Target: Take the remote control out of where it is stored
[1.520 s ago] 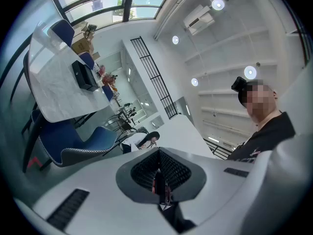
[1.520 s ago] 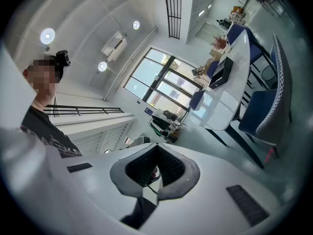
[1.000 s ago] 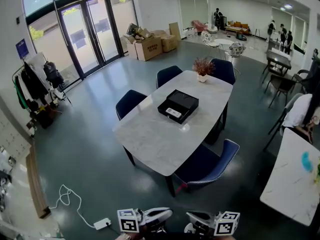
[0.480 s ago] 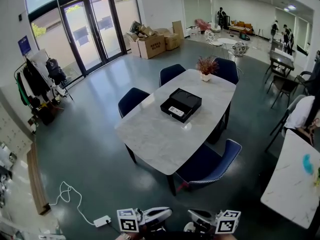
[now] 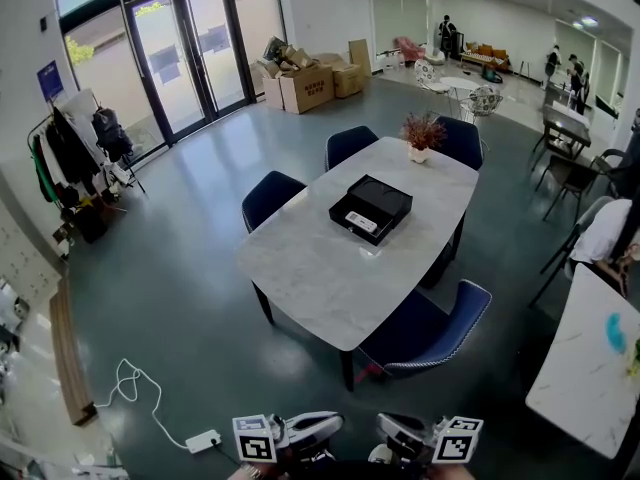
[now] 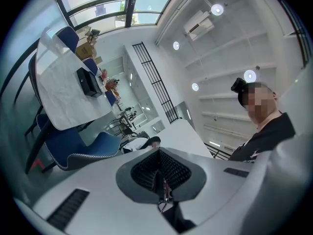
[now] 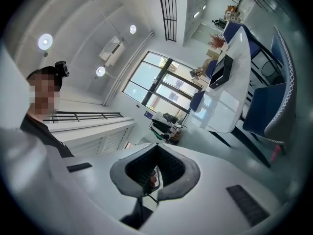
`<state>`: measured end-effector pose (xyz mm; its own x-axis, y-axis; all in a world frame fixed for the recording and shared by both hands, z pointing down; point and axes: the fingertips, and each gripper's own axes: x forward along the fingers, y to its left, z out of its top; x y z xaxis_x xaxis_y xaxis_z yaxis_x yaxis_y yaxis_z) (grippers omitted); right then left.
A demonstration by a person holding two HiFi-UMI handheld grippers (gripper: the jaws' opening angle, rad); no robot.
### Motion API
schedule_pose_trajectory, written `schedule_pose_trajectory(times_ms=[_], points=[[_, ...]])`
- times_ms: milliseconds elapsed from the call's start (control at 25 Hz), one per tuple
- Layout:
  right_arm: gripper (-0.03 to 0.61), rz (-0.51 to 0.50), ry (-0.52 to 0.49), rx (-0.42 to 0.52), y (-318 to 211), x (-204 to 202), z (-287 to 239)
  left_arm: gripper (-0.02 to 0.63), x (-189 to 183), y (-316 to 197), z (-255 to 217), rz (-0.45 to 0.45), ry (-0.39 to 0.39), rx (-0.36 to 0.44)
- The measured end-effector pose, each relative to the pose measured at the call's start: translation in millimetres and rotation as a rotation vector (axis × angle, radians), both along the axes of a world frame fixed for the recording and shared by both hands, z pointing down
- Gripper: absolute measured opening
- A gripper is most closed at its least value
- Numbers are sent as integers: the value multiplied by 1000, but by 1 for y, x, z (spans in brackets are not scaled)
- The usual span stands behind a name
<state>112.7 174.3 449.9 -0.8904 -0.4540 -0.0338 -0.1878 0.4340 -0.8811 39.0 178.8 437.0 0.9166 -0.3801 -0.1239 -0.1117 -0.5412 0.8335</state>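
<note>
Office lounge: glass doors (image 5: pixel 190 53), marble table (image 5: pixel 320 268), cartons (image 5: pixel 306 88)

The left hand-held gripper (image 5: pixel 312 429) and the right hand-held gripper (image 5: pixel 405 434) sit side by side at the bottom centre of the head view, close together and not touching. Both point forward, roughly level. Each one's jaws are pressed together with nothing between them.

light: bright daylight via glass doors (image 5: pixel 190 53) | edges: fisheye-warped | focus: sharp
</note>
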Motion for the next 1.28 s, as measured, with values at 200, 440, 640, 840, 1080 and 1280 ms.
schedule_pose_trajectory(times_ms=[200,440,640,840,1080,1280], points=[[9,15,23,12,-10,-18,-2,6,-19,-8,0,5,8,1],[9,36,51,24,-21,-38,-1,6,-43,-17,3,6,26,-8],[9,47,41,22,-28,-57,-4,6,-63,-23,3,14,36,-7],[9,57,29,-2,-31,-76,-3,6,-82,-28,2,31,36,5],[9,79,59,18,-38,-97,-5,6,-107,-34,-3,34,42,22],[9,80,61,32,-43,-117,-7,6,-127,-37,-2,31,39,38]])
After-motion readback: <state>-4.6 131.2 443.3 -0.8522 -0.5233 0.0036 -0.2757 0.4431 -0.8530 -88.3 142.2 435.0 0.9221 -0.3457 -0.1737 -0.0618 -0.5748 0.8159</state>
